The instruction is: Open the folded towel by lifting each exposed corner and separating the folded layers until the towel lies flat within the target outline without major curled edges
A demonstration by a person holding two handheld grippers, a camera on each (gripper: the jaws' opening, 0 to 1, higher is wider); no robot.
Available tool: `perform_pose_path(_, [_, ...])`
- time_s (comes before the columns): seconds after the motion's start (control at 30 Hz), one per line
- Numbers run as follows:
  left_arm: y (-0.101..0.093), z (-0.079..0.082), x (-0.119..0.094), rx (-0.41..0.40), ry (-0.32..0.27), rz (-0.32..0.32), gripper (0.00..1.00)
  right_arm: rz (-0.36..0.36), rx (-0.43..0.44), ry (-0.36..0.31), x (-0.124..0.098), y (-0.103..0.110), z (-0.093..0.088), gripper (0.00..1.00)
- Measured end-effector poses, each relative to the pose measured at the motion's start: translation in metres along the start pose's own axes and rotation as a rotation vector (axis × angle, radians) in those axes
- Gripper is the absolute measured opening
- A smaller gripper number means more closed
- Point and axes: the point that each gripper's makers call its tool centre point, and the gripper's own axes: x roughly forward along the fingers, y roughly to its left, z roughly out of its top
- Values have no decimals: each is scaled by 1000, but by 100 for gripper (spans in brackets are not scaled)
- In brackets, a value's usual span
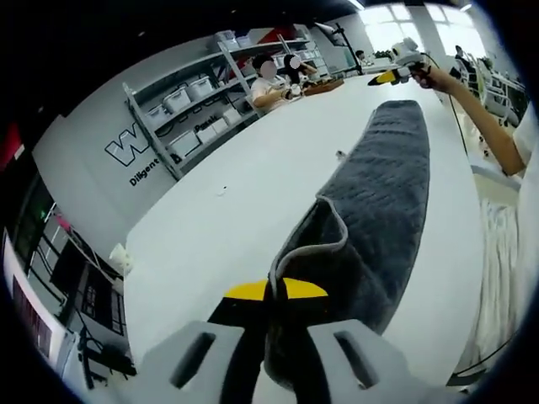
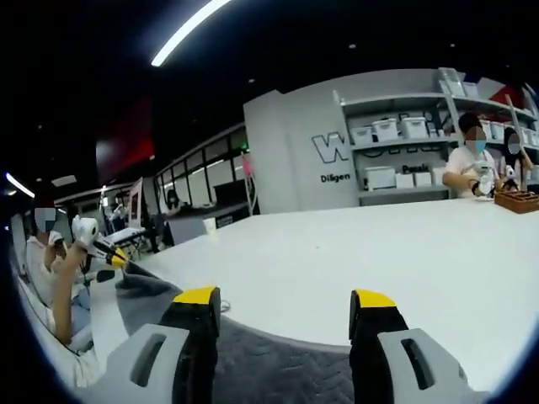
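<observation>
A broad white bench (image 1: 244, 194) carries a grey towel (image 1: 383, 194), folded into a long narrow strip that runs from the near edge toward the far end. On the far end rests a wooden tray (image 1: 324, 87), beside two seated people.

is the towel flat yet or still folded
Still folded. The towel lies as a long narrow strip on the table, its near corner doubled over and pinched in the left tool.
</observation>
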Motion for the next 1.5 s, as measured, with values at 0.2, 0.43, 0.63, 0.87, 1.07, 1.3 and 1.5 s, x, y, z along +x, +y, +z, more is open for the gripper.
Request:
perform_pose_path(0.2, [2, -5, 2, -11, 12, -4, 4, 6, 8, 21, 2, -2, -3, 59])
perform_pose_path(0.43, [5, -11, 4, -33, 20, -6, 4, 16, 7, 23, 2, 4, -4, 56])
perform_pose_path(0.63, [7, -15, 3, -39, 25, -4, 4, 17, 2, 25, 2, 3, -3, 55])
perform_pose_path(0.87, [8, -18, 7, -40, 32, -6, 4, 17, 3, 28, 2, 5, -5, 55])
perform_pose_path(1.07, [9, -19, 8, -43, 36, -4, 4, 23, 0, 32, 4, 6, -5, 55])
perform_pose_path(1.3, [0, -31, 16, -6, 90, -39, 5, 25, -4, 36, 4, 11, -7, 55])
perform_pose_path(1.5, [-4, -34, 17, -19, 102, -62, 5, 24, -4, 34, 3, 7, -5, 55])
